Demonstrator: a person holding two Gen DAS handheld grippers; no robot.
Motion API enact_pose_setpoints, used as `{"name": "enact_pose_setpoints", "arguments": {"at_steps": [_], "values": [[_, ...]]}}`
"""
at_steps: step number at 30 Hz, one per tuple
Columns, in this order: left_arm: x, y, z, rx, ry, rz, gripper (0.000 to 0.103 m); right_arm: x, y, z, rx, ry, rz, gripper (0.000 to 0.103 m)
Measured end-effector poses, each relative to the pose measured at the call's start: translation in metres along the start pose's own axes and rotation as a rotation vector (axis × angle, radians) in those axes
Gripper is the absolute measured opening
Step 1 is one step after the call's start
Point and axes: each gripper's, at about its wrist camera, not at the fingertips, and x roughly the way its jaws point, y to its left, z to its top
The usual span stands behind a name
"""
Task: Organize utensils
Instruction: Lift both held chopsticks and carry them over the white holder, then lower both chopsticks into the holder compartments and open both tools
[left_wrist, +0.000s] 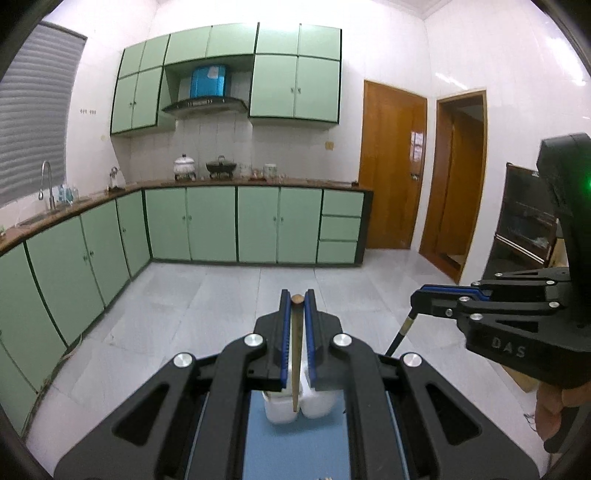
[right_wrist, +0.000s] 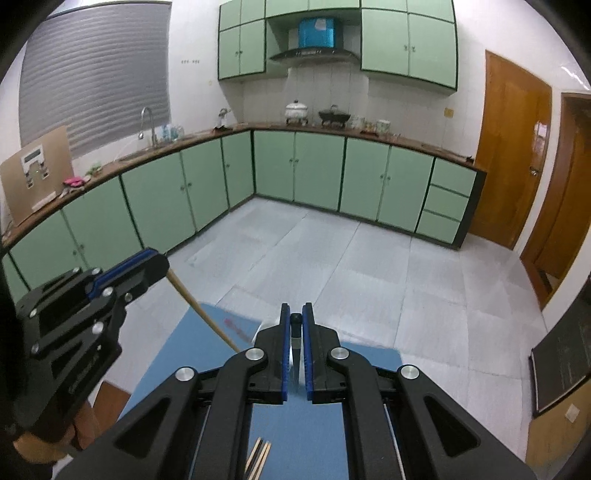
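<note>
The left gripper (left_wrist: 297, 301) is clamped on a wooden-handled utensil (left_wrist: 295, 354). In the left wrist view the rounded end of its handle shows between the blue pads (left_wrist: 284, 332) at 12 o'clock of the jaws, and the shaft runs straight down toward 6 o'clock, between the fingers. Its lower end hangs over a white two-compartment holder (left_wrist: 299, 406) that stands on a blue mat (left_wrist: 295, 450); whether the tip touches the holder cannot be told.

The right gripper (right_wrist: 296, 317) is closed on a black-handled utensil (right_wrist: 295, 332). In the right wrist view its dark knob sits between the fingertips at 12 o'clock, and a metal part continues down toward 6 o'clock inside the jaws. What kind of utensil it is stays hidden.

From the left camera, the right gripper (left_wrist: 419, 295) shows at 3 o'clock, with the dark shaft slanting down toward 7 o'clock beneath it. From the right camera, the left gripper (right_wrist: 155, 258) shows at 9 o'clock, its wooden shaft (right_wrist: 201, 310) slanting toward 5 o'clock over the mat (right_wrist: 207, 354).

A few chopsticks (right_wrist: 258, 459) lie on the mat at 6 o'clock of the right wrist view, near the right gripper's base and well apart from both held utensils.
</note>
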Motion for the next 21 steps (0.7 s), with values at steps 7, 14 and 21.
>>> {"name": "enact_pose_setpoints", "arguments": {"at_steps": [7,14,21], "values": [[0.052,0.001,-0.001,0.013,-0.004,0.026,0.006,0.049,-0.021,0.021,0.037,-0.019,-0.049,0.006],[0.11,0.015,-0.041,-0.001,0.079,0.038,0.006,0.118,-0.04,-0.006,0.067,0.054,-0.05,0.006],[0.127,0.029,-0.065,-0.008,0.131,0.047,0.007,0.155,-0.046,-0.035,0.094,0.125,-0.029,0.007]]}}
